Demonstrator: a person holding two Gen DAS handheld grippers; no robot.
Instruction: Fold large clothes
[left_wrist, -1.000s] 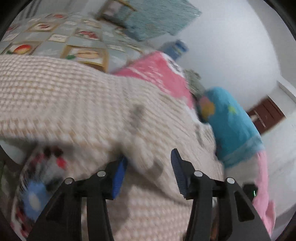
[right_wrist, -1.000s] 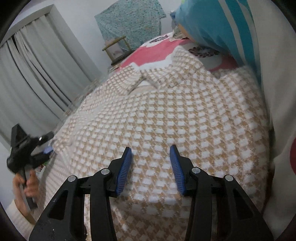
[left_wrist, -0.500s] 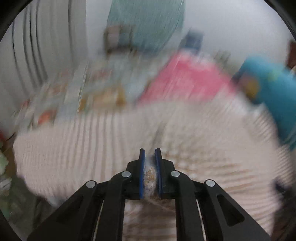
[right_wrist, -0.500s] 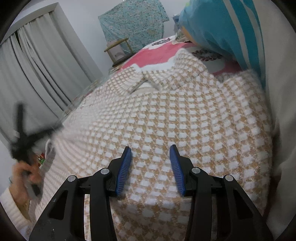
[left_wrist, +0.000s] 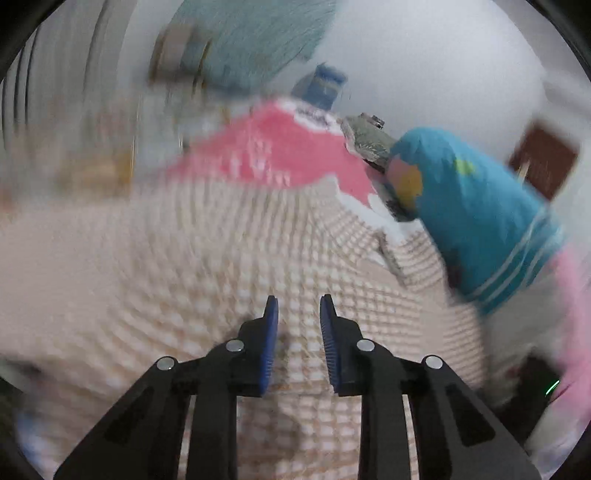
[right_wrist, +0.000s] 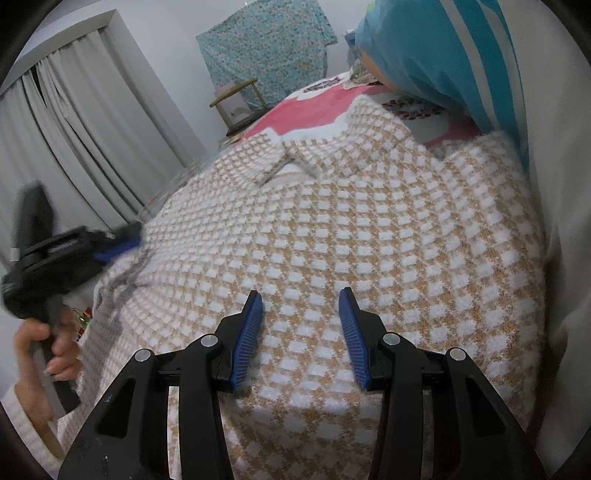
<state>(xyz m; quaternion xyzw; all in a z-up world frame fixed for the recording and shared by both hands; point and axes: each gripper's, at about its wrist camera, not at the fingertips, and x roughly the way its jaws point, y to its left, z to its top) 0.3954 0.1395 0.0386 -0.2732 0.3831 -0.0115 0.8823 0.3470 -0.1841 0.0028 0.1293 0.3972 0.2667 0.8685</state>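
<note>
While our left gripper (left_wrist: 295, 321) is opening over the tan-and-white checked knit sweater (right_wrist: 351, 229), its blue pads seem clear of the fabric, though the blur makes that hard to judge. Our right gripper (right_wrist: 301, 317) hangs open just above the same sweater, gripping nothing. We see the sweater spread flat on the bed, over a pink-and-white blanket (right_wrist: 306, 107), its collar towards the far end, beside a teal striped pillow (right_wrist: 443, 48).
</note>
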